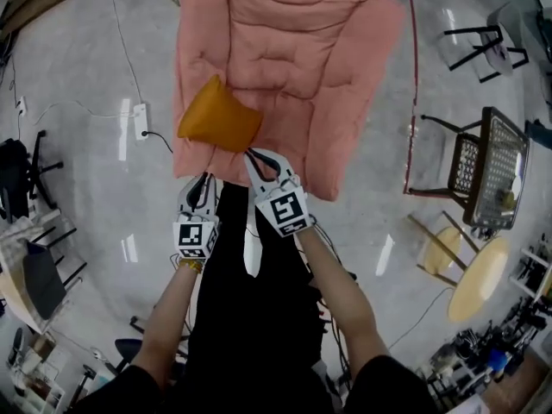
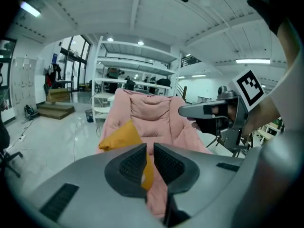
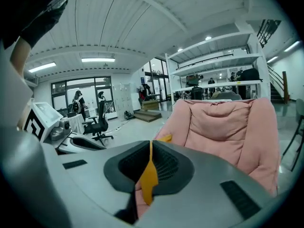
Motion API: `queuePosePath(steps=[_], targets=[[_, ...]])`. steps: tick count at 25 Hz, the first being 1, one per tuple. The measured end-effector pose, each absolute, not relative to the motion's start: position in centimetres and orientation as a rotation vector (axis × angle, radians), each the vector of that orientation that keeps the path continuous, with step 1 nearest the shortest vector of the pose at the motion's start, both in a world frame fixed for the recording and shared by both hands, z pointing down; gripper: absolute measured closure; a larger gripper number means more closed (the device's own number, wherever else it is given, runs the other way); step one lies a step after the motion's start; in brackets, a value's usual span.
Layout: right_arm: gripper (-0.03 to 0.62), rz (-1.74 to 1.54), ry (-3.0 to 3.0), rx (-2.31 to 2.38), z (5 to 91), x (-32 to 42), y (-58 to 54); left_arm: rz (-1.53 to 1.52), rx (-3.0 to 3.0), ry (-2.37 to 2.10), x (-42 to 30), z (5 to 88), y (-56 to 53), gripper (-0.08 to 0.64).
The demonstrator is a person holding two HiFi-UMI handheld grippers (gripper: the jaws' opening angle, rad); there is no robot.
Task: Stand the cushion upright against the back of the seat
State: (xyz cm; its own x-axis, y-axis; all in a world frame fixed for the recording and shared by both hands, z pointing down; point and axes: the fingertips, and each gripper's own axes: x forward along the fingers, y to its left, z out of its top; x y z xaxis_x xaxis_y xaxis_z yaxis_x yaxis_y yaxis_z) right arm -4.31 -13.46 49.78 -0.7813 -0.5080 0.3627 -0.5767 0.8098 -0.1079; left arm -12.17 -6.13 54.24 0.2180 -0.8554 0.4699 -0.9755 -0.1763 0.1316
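The right gripper (image 1: pixel 253 154) is being clamped on the orange cushion's (image 1: pixel 217 116) near edge, at the pink seat's (image 1: pixel 297 50) near left side; the left gripper (image 1: pixel 204 182) is being held closed, empty, nearby.

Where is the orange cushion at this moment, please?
In the head view the cushion sits at the chair's left front edge, one corner pinched in the right gripper.
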Motion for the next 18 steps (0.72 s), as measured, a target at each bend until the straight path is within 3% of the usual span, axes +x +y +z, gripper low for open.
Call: queuePosePath(steps=[8,14,15,18], targets=[[0.575,0.253,-2.658,0.663,56.5,-6.8,-18.2,0.378,2.007,-1.67,-13.4,62.9,-10.3,0.507],[0.572,0.179,-2.614,0.54,62.9,-8.5,-20.6,0.33,1.887,-1.703,-15.0,68.4,-11.8,0.395],[0.561,0.174,-2.607,0.505,64.0,-8.8,-20.8,0.318,1.879,-1.698,-15.0,69.1,-11.8,0.379],[0.428,0.153,-2.576,0.377,67.2,-9.2,-20.7,0.271,1.861,-1.681,-14.9,70.9,-11.9,0.332]])
